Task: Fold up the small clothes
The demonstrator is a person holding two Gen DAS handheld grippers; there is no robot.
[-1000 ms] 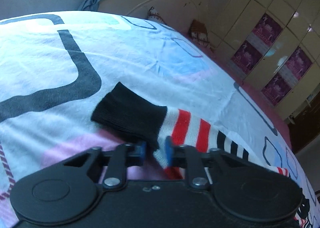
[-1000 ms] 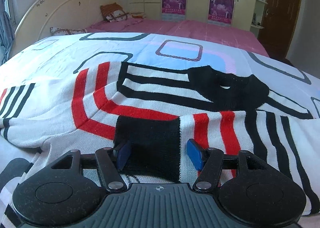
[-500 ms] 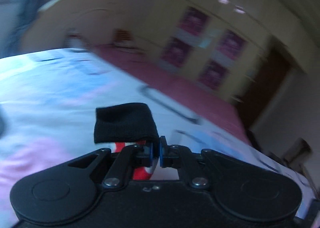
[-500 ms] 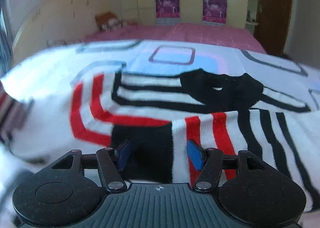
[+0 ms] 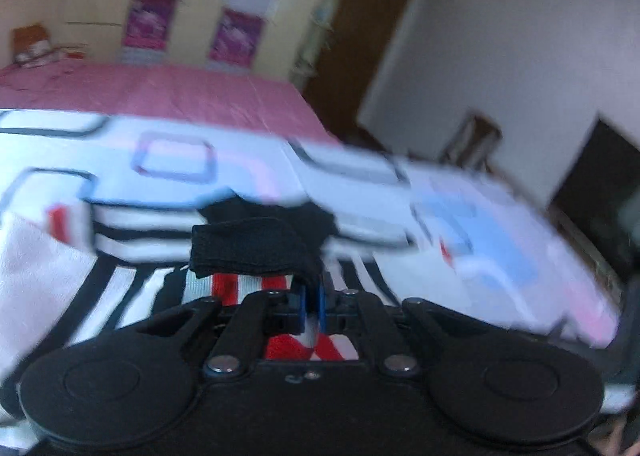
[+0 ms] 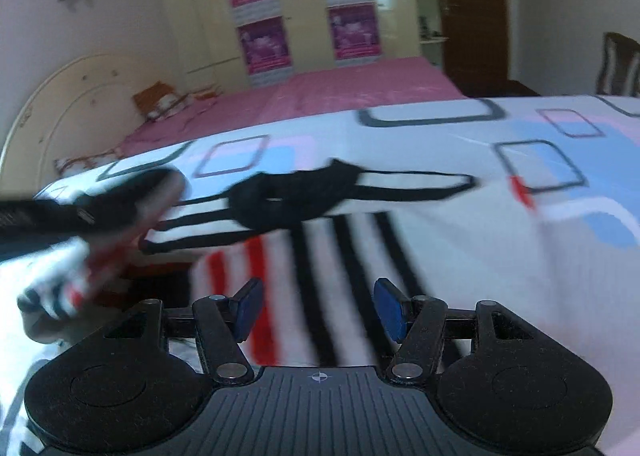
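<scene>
Left gripper: the left gripper (image 5: 311, 304) has its two blue pads squeezed together on the black cuff (image 5: 250, 250) of a sleeve. The cuff is held up in the air, above the rest of the sweater.

Sleeve: below the cuff the sleeve (image 5: 240, 284) is white with red stripes. It hangs down to the gripper.

Right gripper: the right gripper (image 6: 318, 310) has its blue pads (image 6: 249, 306) wide apart. Nothing is between them. It floats just above the sweater.

Sweater: the sweater (image 6: 360, 256) is small and white, with black and red stripes. It lies flat on the bed. Its black collar (image 6: 294, 197) is in the middle of the right view, on the far side of the stripes.

Lifted sleeve in the right view: at the left edge there is a blurry shape (image 6: 92, 215), black with bits of red and white, up off the bed. It is too blurry to tell more.

Bed cover: the bed cover (image 6: 560, 175) is white with blue and pink patches and dark square outlines. The sweater lies on it.

Pink sheet: a pink sheet (image 6: 340, 87) covers the far part of the bed.

Wardrobe: a yellow wardrobe (image 6: 304, 3) stands behind the bed, with purple posters on its doors.

Door: a brown door (image 6: 472, 7) is to the right of the wardrobe.
</scene>
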